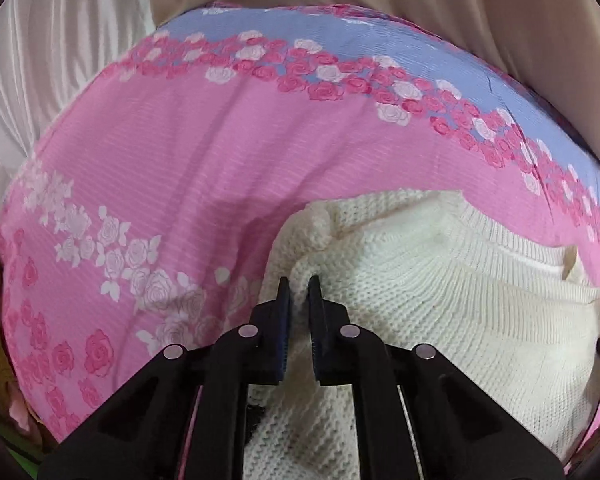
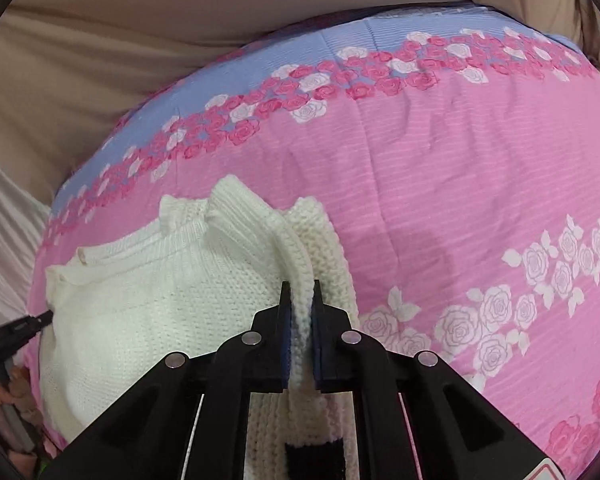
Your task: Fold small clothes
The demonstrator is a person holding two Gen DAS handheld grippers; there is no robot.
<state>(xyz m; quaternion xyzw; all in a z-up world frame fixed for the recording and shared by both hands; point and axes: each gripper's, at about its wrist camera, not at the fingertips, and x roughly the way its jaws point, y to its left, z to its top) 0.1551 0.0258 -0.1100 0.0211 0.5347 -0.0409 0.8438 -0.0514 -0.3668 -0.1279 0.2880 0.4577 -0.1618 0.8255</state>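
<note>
Left claw (image 1: pixel 299 284) clamped on a bunched fold of the sweater (image 1: pixel 440 300), knit pinched between the blue-padded fingers (image 1: pixel 284 320). Right claw (image 2: pixel 300 288) clamped on a thick ribbed edge of the sweater (image 2: pixel 160 300), knit running up between the fingers (image 2: pixel 320 320) and away from the camera.

Sweater is white, chunky knit, lying on the bedspread (image 1: pixel 200 168). In the left view the body spreads right of the claw; in the right view it spreads left of the claw, so the claws hold opposite sides. Ribbed collar end points away, toward the far edge of the bed. A dark band shows on the knit low under the right claw. Exact long axis cannot tell, garment is bunched.

Farther: pink bedspread (image 2: pixel 440 184) with white and pink rose bands, blue strip along the far edge. Beyond it, beige cloth (image 2: pixel 140 40) and, in the left view, white pleated cloth (image 1: pixel 60 60).
</note>
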